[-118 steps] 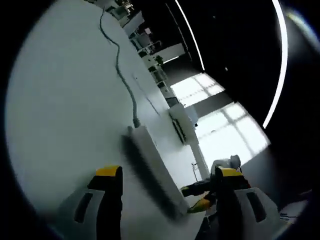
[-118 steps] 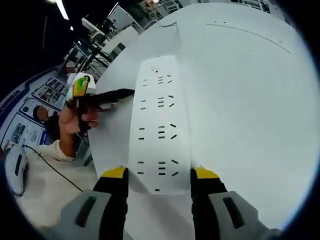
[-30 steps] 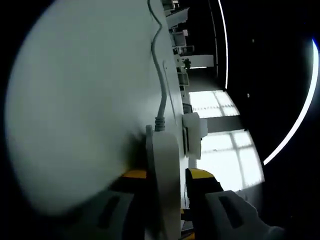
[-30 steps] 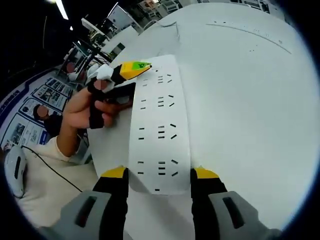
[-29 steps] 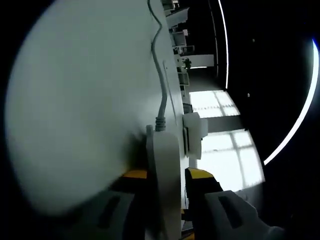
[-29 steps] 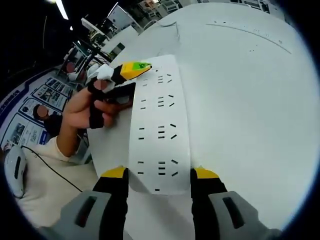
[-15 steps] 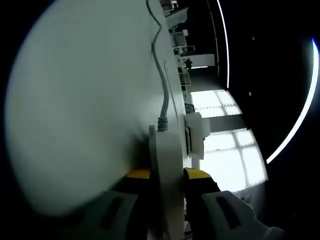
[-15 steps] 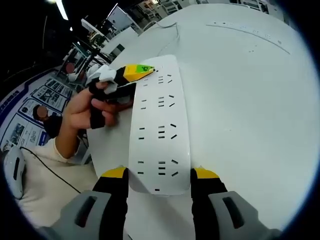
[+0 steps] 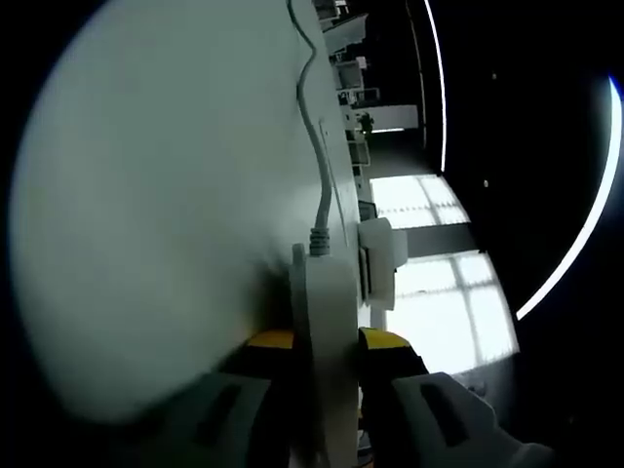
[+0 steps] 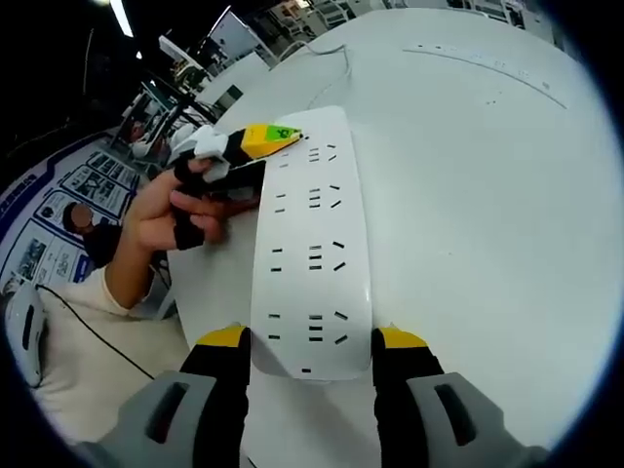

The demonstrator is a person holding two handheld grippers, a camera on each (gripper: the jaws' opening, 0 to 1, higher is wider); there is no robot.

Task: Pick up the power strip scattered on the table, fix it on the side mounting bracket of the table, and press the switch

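Observation:
The white power strip (image 10: 312, 244) lies flat on the white table (image 10: 478, 195), sockets up. My right gripper (image 10: 312, 339) is shut on its near end, one yellow-tipped jaw on each long side. A hand (image 10: 166, 219) holds my left gripper (image 10: 255, 158) at the strip's far left corner. In the left gripper view the power strip (image 9: 327, 312) stands edge-on between the jaws, and my left gripper (image 9: 327, 341) is shut across its thickness. Its grey cable (image 9: 317, 146) runs away over the table (image 9: 146, 214).
A white bracket-like piece (image 9: 380, 255) sits at the table's edge just past the strip. Bright windows (image 9: 429, 292) and dark room lie beyond that edge. A person's light sleeve (image 10: 97, 331) and cluttered benches (image 10: 205, 49) are off the table's left side.
My left gripper, open beside the strip 3.9 s ago, has closed on its far end. Over the last second almost nothing moved. The right gripper has kept its hold.

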